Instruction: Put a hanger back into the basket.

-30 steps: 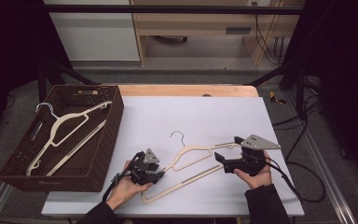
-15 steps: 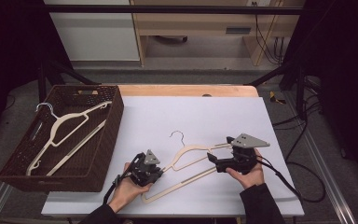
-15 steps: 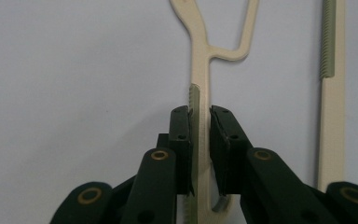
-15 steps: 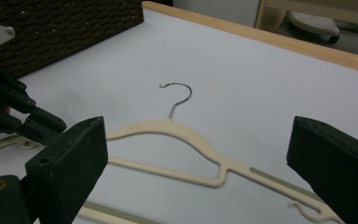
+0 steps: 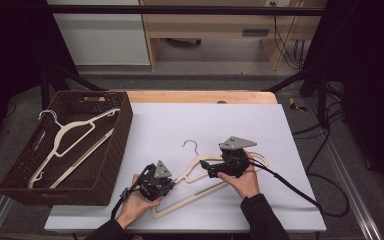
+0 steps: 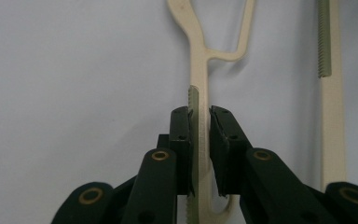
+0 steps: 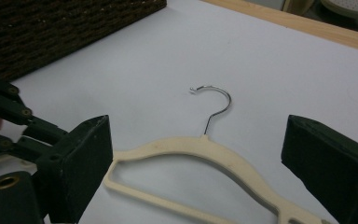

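Two hand-held grippers are shown: left hand-held gripper (image 5: 166,187) is clamped on the cream hanger (image 6: 200,93); right hand-held gripper (image 7: 196,163) is held wide apart, its jaws lately narrowing, over the hanger's neck.

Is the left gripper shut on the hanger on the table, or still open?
Shut. In its own view the left gripper has both jaws pressed against the hanger arm, no gap either side.

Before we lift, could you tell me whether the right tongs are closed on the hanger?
No, the right tongs stand wide open around the hanger.
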Motion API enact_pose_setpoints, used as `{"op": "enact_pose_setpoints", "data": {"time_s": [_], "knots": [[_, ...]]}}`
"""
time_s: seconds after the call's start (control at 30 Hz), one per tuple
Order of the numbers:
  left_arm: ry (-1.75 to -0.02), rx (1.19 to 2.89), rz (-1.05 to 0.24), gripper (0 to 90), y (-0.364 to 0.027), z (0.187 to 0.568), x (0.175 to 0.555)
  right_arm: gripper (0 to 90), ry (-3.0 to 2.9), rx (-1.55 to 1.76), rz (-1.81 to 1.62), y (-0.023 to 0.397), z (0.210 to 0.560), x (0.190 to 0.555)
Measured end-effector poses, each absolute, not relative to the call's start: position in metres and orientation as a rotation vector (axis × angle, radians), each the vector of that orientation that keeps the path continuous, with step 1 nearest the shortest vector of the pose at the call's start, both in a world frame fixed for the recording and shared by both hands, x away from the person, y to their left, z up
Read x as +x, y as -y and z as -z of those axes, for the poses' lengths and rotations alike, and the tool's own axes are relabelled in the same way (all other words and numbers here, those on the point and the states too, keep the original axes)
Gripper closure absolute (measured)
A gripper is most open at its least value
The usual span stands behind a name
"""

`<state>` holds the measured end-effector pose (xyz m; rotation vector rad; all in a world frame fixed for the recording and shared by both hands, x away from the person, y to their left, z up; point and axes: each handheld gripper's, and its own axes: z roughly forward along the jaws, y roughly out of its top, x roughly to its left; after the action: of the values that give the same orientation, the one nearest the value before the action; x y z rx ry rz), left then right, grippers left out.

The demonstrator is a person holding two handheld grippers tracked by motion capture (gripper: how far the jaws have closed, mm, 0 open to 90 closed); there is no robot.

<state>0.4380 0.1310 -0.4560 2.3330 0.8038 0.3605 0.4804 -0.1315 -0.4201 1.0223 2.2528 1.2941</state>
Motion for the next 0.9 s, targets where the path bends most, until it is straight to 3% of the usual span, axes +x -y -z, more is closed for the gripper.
{"op": "enact_pose_setpoints", "data": {"time_s": [0.6,0.9], "knots": [[-0.762,2.304,-0.444,79.2,-0.13,0.437,0.426,26.0,-2.285,1.186,-1.214,0.094,0.448,0.523],[-0.755,2.308,-0.46,79.2,-0.128,0.436,0.424,41.1,-2.304,1.226,-1.174,0.087,0.455,0.532]]}}
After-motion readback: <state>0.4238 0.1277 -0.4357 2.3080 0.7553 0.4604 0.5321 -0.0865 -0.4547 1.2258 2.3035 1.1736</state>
